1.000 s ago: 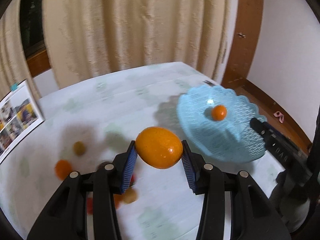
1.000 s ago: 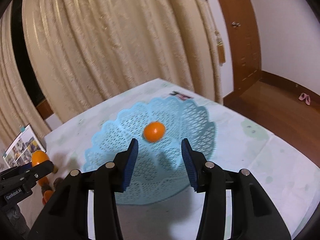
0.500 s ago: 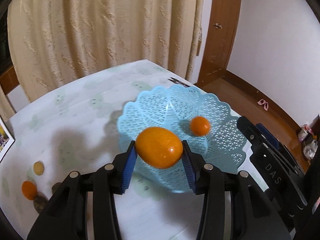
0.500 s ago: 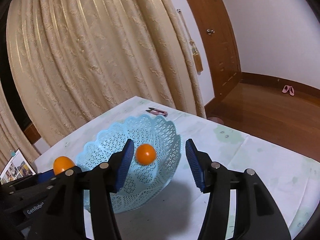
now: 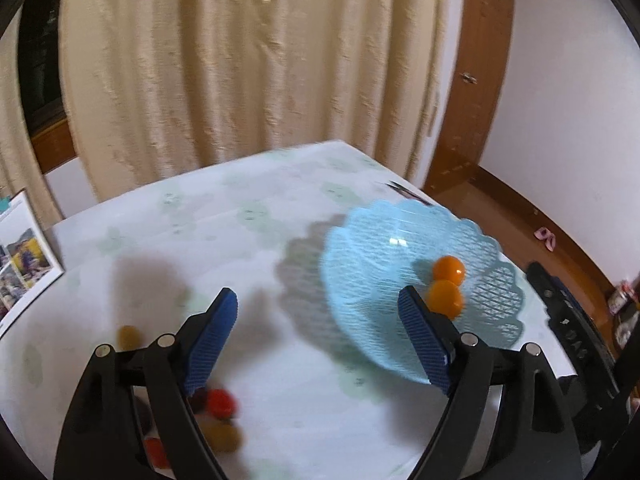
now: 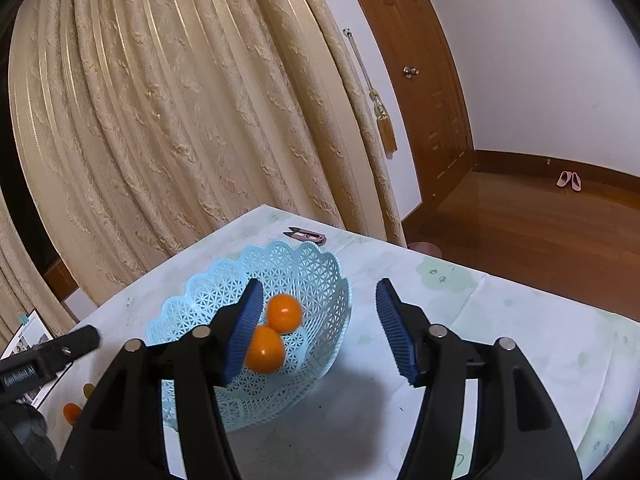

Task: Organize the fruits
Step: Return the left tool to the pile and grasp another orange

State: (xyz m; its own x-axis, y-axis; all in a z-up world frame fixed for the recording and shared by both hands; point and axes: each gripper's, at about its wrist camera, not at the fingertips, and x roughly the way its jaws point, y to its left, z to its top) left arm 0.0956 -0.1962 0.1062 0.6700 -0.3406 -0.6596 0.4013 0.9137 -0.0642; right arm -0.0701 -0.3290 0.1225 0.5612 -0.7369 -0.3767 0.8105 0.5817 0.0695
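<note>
A light blue lattice basket (image 5: 492, 248) (image 6: 320, 264) sits on the white table. Two oranges lie in it, touching: one nearer (image 5: 445, 298) (image 6: 265, 350), one farther (image 5: 449, 269) (image 6: 284, 312). My left gripper (image 5: 318, 334) is open and empty, above the table left of the basket. My right gripper (image 6: 318, 330) is open and empty, over the basket's right rim. Small fruits lie by the left gripper: a red one (image 5: 220, 400), an olive-brown one (image 5: 224, 436), a yellowish one (image 5: 128, 334). An orange one (image 6: 72, 412) shows at the right wrist view's left edge.
A photo booklet (image 5: 20, 264) lies at the table's left edge. Small pink snips (image 6: 306, 235) lie beyond the basket. The table's right edge drops to a wooden floor (image 6: 540, 220). Cream curtains hang behind the table.
My left gripper has opened and let go of the orange, which now lies in the basket beside the first one. The left gripper has swung back left. The right gripper has opened wider.
</note>
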